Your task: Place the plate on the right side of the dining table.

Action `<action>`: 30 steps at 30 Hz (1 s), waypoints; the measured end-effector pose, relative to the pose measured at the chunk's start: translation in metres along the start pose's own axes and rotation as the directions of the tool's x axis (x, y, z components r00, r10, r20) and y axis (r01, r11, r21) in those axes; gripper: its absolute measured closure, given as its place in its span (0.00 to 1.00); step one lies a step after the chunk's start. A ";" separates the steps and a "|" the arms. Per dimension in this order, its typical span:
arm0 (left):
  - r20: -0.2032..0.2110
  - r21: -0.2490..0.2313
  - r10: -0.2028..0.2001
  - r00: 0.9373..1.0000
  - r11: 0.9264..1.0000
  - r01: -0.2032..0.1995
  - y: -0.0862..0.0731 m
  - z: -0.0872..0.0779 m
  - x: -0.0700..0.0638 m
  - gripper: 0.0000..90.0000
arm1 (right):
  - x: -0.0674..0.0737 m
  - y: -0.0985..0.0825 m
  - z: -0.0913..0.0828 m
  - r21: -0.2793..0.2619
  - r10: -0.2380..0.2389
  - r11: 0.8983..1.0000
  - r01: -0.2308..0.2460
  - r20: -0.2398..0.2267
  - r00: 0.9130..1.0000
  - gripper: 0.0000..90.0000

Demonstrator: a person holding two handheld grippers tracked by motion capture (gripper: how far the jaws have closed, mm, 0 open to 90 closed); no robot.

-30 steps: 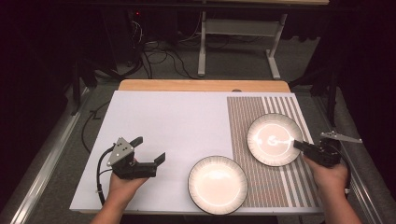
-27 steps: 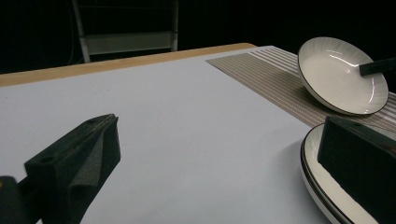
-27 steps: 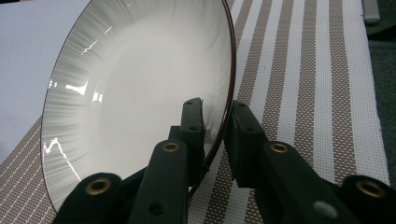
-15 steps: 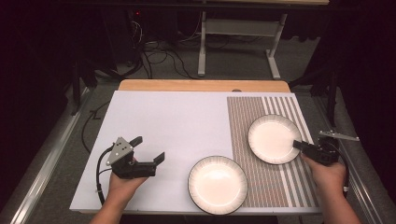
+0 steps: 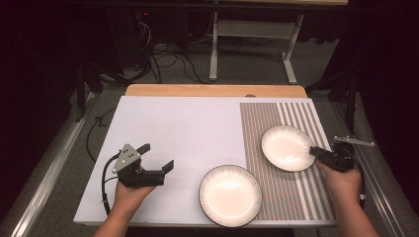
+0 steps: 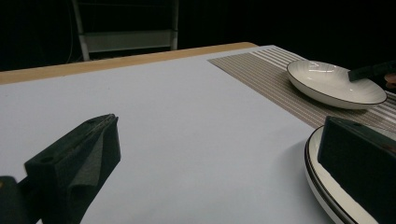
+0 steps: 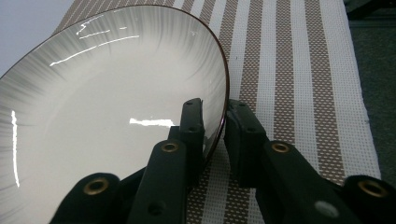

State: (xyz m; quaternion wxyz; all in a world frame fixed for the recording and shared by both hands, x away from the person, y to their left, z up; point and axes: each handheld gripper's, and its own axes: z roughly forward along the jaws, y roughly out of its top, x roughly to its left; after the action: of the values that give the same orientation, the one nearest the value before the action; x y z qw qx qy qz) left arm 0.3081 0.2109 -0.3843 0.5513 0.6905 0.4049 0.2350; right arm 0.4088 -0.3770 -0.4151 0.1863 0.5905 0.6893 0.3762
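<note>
The white sheet covering the tabletop lay bare across its far and middle areas, giving open passage there. Two obstacles occupied the near right: a white dark-rimmed ceramic plate at the near edge, just beside the left claw, and a second matching plate on the brown striped woven mat, its rim between the right claw jaws.

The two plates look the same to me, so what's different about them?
The far plate lies wholly on the striped mat; the near plate sits mostly on the white sheet, overlapping the mat's edge. The right hand-held gripper has its jaws around the far plate's rim; the near plate is not gripped, and the left hand-held gripper is open beside it. Both are round, white, dark-rimmed and empty.
</note>
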 end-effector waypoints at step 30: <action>-0.001 0.003 0.004 1.000 1.000 -0.004 -0.001 -0.002 0.001 0.00 | 0.023 0.004 -0.026 -0.159 -0.142 0.977 0.144 0.025 0.990 0.41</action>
State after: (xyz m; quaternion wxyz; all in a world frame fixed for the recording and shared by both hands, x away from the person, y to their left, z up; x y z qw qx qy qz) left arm 0.3066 0.2127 -0.3843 0.5496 0.6921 0.4040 0.2359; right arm 0.3880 -0.3629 -0.3911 0.2644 0.5250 0.6963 0.4119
